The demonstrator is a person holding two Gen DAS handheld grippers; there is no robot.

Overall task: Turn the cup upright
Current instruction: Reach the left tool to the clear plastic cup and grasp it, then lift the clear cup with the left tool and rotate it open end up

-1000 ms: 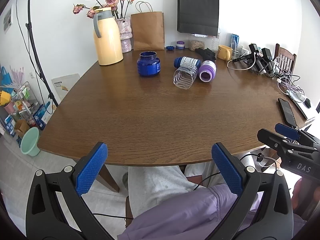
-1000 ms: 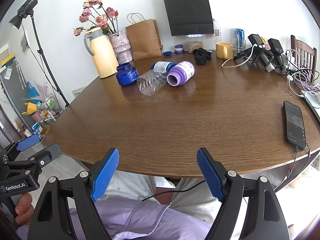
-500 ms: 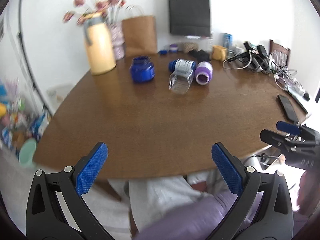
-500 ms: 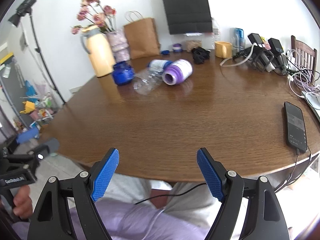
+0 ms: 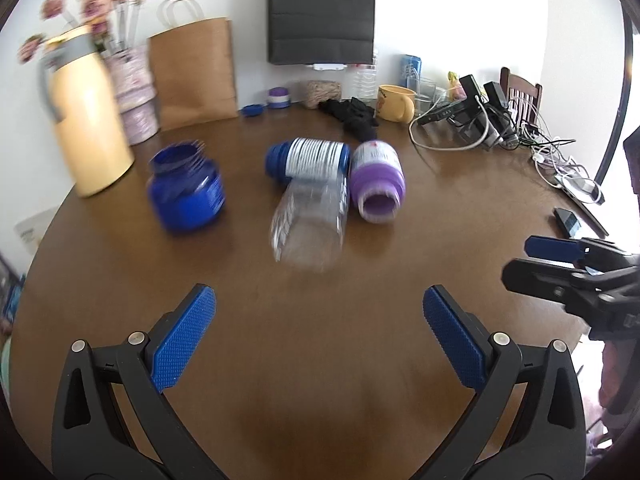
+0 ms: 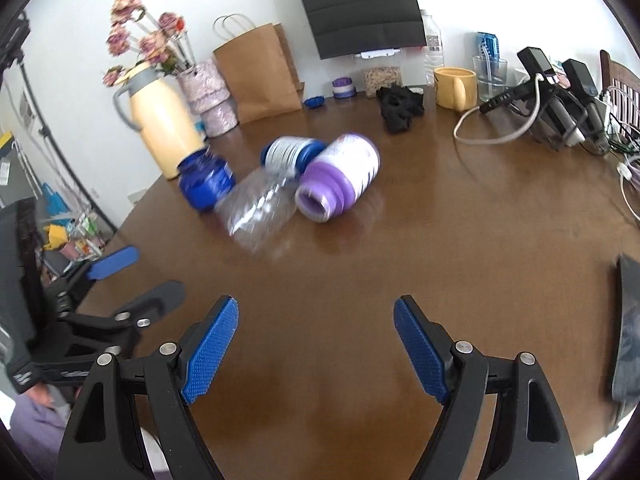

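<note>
A clear plastic cup (image 5: 310,224) lies on its side mid-table, its open mouth toward me; it also shows in the right wrist view (image 6: 258,212). Beside it lie a purple-and-white bottle (image 5: 376,180) (image 6: 340,180) and a blue-capped white bottle (image 5: 308,159) (image 6: 290,152), both on their sides. A blue jar (image 5: 186,192) (image 6: 204,182) stands upright to the left. My left gripper (image 5: 320,344) is open and empty over the table, short of the cup. My right gripper (image 6: 316,348) is open and empty, also short of the cup.
A yellow thermos (image 5: 86,120), a flower vase (image 5: 134,96), paper bags (image 5: 194,72), a yellow mug (image 5: 396,102), a black cloth (image 5: 354,118) and tangled chargers and cables (image 5: 480,120) line the far and right edges. A phone (image 6: 628,320) lies at the right.
Both grippers have moved forward from beyond the table's near edge to over the table, closer to the lying cup. Both stay open. The objects have not moved.
</note>
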